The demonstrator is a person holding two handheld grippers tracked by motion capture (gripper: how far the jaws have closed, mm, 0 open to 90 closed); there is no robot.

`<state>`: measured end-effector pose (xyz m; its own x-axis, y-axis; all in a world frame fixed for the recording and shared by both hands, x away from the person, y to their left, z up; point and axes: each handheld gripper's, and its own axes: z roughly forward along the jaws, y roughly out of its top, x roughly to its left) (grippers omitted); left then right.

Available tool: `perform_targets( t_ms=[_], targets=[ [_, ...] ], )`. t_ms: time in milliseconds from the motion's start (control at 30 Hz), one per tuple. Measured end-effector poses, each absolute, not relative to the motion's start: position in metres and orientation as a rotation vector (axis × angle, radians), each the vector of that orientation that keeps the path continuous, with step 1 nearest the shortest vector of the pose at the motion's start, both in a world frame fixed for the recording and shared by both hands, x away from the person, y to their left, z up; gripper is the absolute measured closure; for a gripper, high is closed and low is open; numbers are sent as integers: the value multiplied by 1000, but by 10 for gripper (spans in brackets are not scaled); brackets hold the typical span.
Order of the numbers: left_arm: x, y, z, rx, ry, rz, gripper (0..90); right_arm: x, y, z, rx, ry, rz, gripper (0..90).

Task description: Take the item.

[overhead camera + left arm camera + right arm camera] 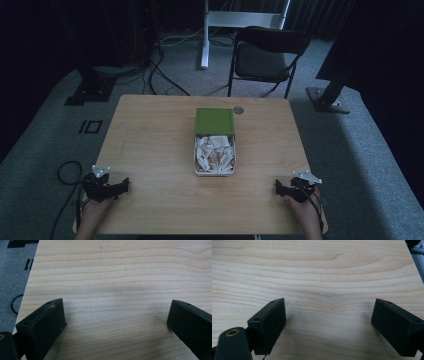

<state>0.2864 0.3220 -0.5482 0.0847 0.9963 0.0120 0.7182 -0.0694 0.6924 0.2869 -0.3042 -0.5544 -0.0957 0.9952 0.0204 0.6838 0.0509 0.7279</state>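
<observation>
Although no writing can be read anywhere, the white box (214, 170) at the middle of the wooden table (150, 150) shows pale, crumpled pieces inside, its green lid (214, 121) resting over the far end. Left gripper (121, 184) and right gripper (279, 186) rest near the table's front corners, well apart from it, jaws spread wide with nothing between them.

floor: grey carpet (45, 135) lying under cables (155, 75)
furniture: black folding chair (265, 55) standing behind wooden table (150, 140)
light: staying dim
</observation>
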Motion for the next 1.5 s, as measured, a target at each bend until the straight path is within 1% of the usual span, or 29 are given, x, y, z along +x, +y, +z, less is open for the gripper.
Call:
perform_targets(
  t_ms=[400,500,833,1033,1500],
  targets=[
    [286,322,-548,1845,1686,690,26,286,-307,-554,1675,1850,862,123],
    [286,322,-548,1844,1686,690,26,286,-305,-554,1623,1899,838,123],
    [286,322,-548,1844,1686,690,26,288,-302,-554,1617,1905,839,123],
    [286,322,-548,1844,1686,690,26,292,-297,-551,1633,1914,840,138],
    [286,322,-548,1844,1685,691,26,305,-282,-508,1538,1888,947,139]
  ],
)
